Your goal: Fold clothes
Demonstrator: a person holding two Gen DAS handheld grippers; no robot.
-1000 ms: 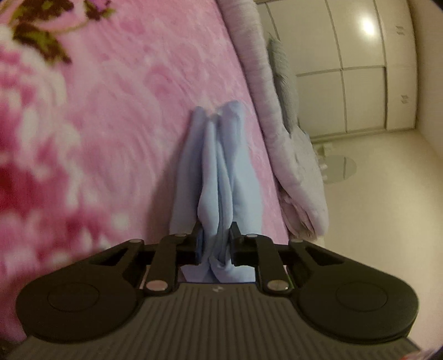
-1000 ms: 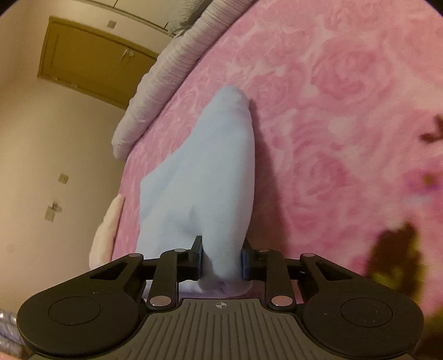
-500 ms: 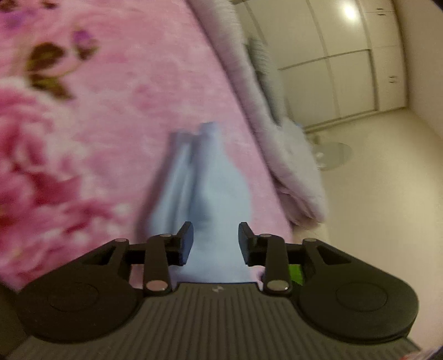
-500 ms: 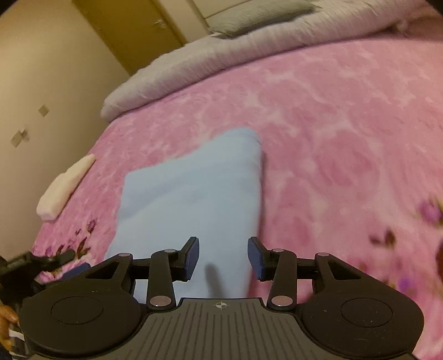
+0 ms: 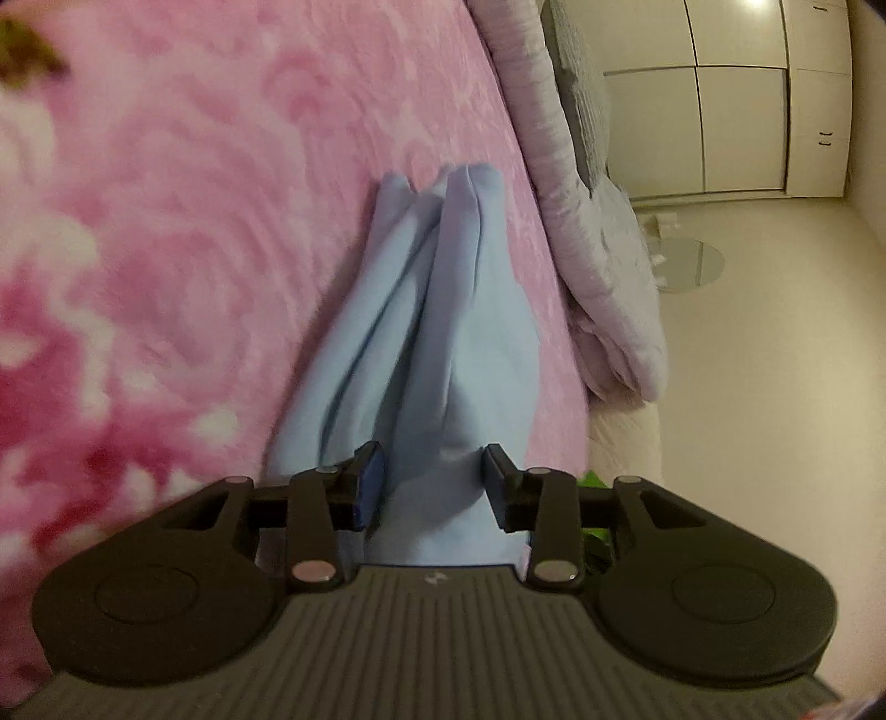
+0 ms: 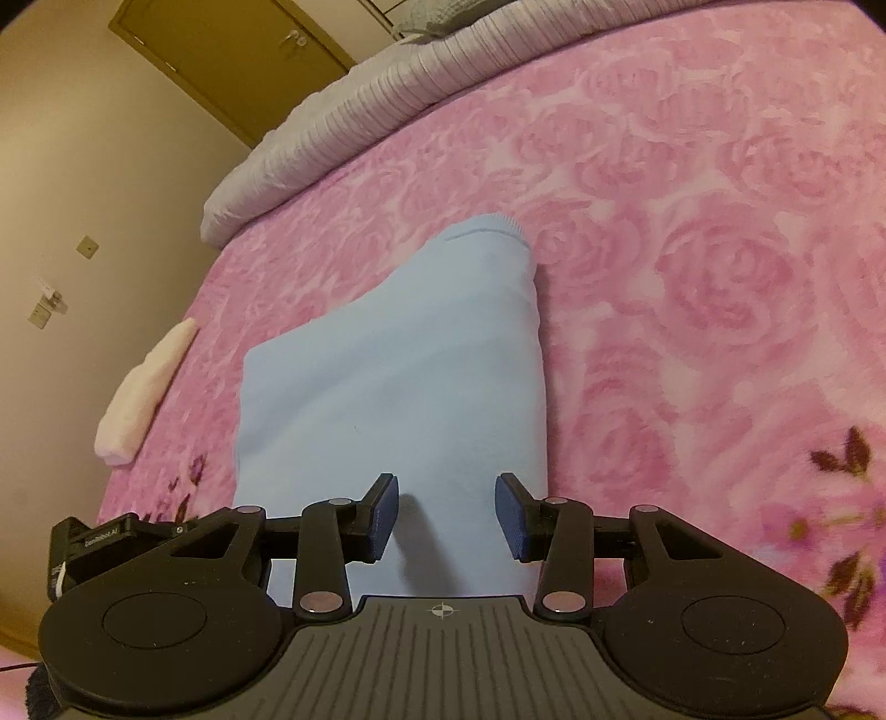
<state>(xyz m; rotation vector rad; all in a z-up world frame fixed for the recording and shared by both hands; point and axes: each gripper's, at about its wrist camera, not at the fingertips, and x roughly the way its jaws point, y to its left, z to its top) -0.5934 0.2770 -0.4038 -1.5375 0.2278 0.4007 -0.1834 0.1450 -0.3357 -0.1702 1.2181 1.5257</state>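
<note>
No readable writing showing. Lying folded on pink blanket [image 6: 692,232]: light blue garment [image 6: 398,387]. Now gaping apart after clamping cloth a second ago: left gripper [image 5: 432,482], right gripper [image 6: 446,518], fingers straddling garment's near edge.

A pink rose-patterned blanket [image 6: 692,232] covers the bed. A ribbed lavender quilt [image 6: 354,116] lies bunched along its far edge, with a grey pillow [image 5: 581,94] beside it. A small white folded cloth [image 6: 144,387] rests near the bed edge. A brown door [image 6: 232,50] stands in the beige wall. White wardrobe doors [image 5: 736,99] line the other wall, above a round disc [image 5: 692,263] on the floor.
</note>
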